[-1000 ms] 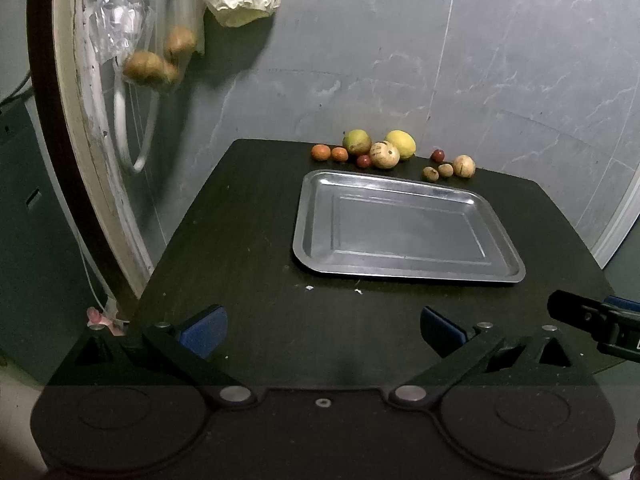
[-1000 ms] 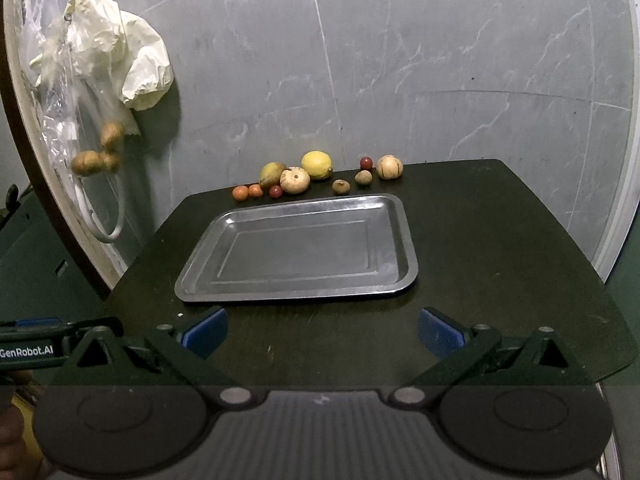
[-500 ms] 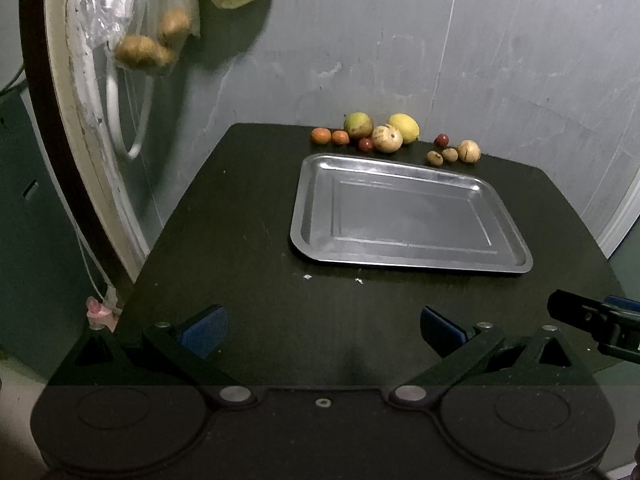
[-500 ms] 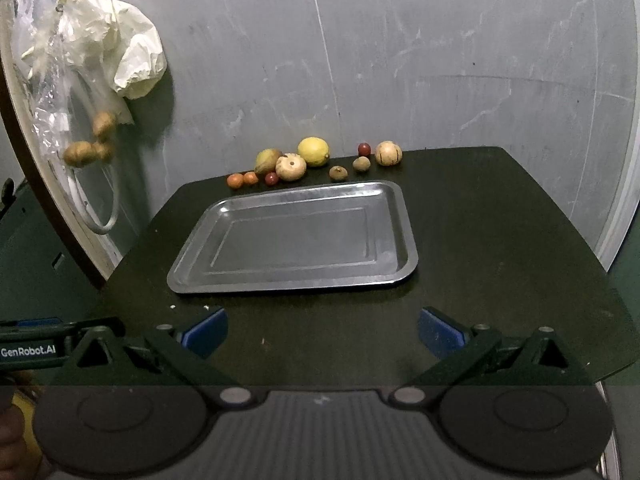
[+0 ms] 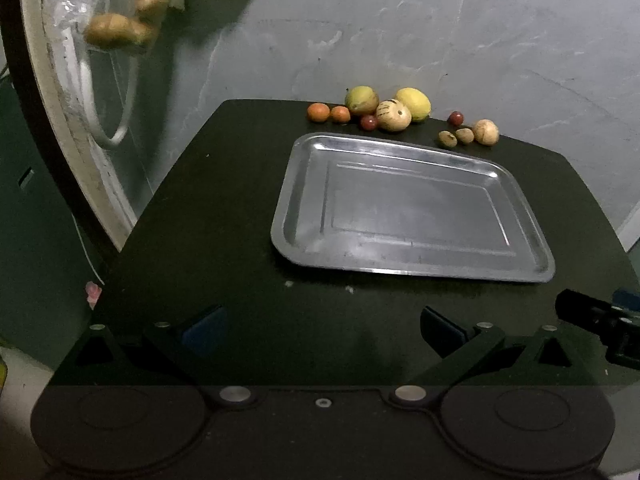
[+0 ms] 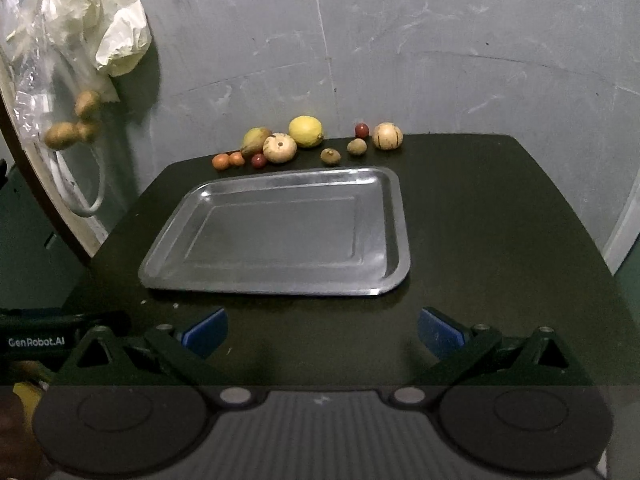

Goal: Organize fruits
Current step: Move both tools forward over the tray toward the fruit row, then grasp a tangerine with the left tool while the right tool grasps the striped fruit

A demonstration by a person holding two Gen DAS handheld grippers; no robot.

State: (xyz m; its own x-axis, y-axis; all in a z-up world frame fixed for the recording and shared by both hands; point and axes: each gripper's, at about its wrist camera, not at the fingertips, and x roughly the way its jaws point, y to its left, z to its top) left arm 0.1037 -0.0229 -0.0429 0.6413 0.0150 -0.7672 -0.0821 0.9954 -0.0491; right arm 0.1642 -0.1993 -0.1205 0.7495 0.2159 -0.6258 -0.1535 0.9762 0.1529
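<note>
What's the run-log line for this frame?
left gripper: open, empty | right gripper: open, empty | metal tray: no fruit inside | lemon, other fruits: along wall behind tray

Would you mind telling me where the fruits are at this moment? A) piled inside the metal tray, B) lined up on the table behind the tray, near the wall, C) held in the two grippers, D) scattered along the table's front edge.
B: the fruits, such as the yellow lemon, sit on the table behind the metal tray, which holds nothing; both grippers are open and hold nothing.
</note>
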